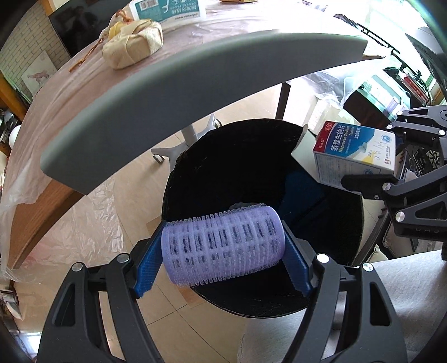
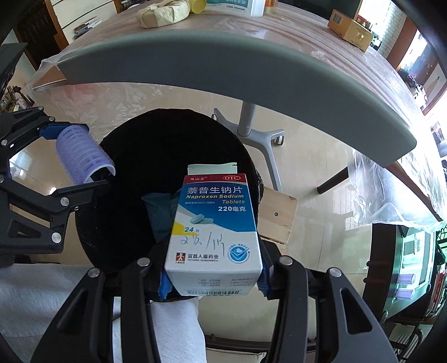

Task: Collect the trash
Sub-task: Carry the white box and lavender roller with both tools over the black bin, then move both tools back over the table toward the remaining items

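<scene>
Item 1: a lilac plastic hair roller with a bristled mesh surface point(image 1: 223, 247), lying crosswise between the blue ridged pads point(image 1: 146, 269) of the left gripper point(image 1: 223, 259), which are pinching it at both ends. Item 2: a white and blue cardboard tablet box with red top band and open end flap point(image 2: 213, 234), standing upright in the right gripper point(image 2: 213, 282), whose blue pads are pressing on its lower sides. Receptacle: a round black bin with a dark liner point(image 1: 212, 156), standing on the pale tiled floor point(image 1: 134, 212) just near of a grey curved-edge tray table on a wheeled stand point(image 1: 178, 92); something dark blue and flat is already lying inside it. Progress, judged: 2 pieces are collected and are hanging over the bin mouth but neither is dropped yet; releasing both is the remaining step for this pair. Still sitting on the far plastic-covered wooden table point(image 1: 56, 111): a cream wrapped bundle with string point(image 1: 134, 46), a white and teal printed pack point(image 1: 170, 9) and a small tan cardboard carton point(image 2: 350, 30); whether these count as trash is not clear. Pose: both grippers are pointing steeply downward toward the bin, left one at its left near rim, right one at its right side, well apart from each other.
</scene>
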Demonstrator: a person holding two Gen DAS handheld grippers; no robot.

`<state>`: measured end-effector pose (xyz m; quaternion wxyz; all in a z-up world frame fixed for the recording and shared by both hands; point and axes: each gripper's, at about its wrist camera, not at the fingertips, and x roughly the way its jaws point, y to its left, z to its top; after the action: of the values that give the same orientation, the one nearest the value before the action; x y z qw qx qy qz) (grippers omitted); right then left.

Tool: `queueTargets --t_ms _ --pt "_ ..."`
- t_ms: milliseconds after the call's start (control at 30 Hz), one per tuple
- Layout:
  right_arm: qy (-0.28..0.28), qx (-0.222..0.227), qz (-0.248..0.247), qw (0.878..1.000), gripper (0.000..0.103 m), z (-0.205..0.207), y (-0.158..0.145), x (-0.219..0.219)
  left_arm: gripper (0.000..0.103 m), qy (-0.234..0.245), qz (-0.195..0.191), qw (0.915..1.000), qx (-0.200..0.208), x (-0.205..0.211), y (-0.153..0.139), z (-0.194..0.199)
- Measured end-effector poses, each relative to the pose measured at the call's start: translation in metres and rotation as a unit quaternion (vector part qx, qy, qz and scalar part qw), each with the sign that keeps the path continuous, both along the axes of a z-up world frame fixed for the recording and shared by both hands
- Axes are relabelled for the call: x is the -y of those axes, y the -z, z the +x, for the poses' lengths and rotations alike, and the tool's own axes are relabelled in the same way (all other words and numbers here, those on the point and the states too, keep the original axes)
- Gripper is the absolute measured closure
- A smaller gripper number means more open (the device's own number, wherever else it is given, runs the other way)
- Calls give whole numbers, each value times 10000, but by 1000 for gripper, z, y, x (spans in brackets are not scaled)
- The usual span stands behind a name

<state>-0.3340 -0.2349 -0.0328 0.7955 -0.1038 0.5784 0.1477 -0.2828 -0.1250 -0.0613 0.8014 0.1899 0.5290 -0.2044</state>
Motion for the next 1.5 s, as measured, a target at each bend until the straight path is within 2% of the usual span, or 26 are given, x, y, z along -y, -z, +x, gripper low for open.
queueTargets --t_ms 700,833,867,933,967,1167,1267,1400,1500 --pt "73 5 -33 10000 58 3 3 1 26 -84 56 9999 23 0 2 4" --pt "70 20 -15 10000 57 3 2 1 25 -48 -62 10000 -39 0 2 5" --pt "77 34 -19 10000 55 3 3 2 25 -66 -35 10000 -14 0 2 5" --pt "106 58 -18 9999 34 3 2 4 18 -120 -4 9999 -35 -1 2 6" --pt "125 95 -1 9999 33 2 0 5 14 -148 -25 9999 -35 -2 2 7" --pt "263 238 94 9993 30 1 -11 13 14 -192 -231 9995 -16 -10 -6 5" --pt "345 379 151 9986 25 -1 -21 19 14 -171 -296 9994 65 -11 -13 3" --pt "444 661 208 9966 24 -3 -41 26 14 -182 -431 9987 224 -13 -28 0" --pt "567 1047 271 9925 17 -3 -66 36 14 -177 -641 9969 412 -17 -49 -2"
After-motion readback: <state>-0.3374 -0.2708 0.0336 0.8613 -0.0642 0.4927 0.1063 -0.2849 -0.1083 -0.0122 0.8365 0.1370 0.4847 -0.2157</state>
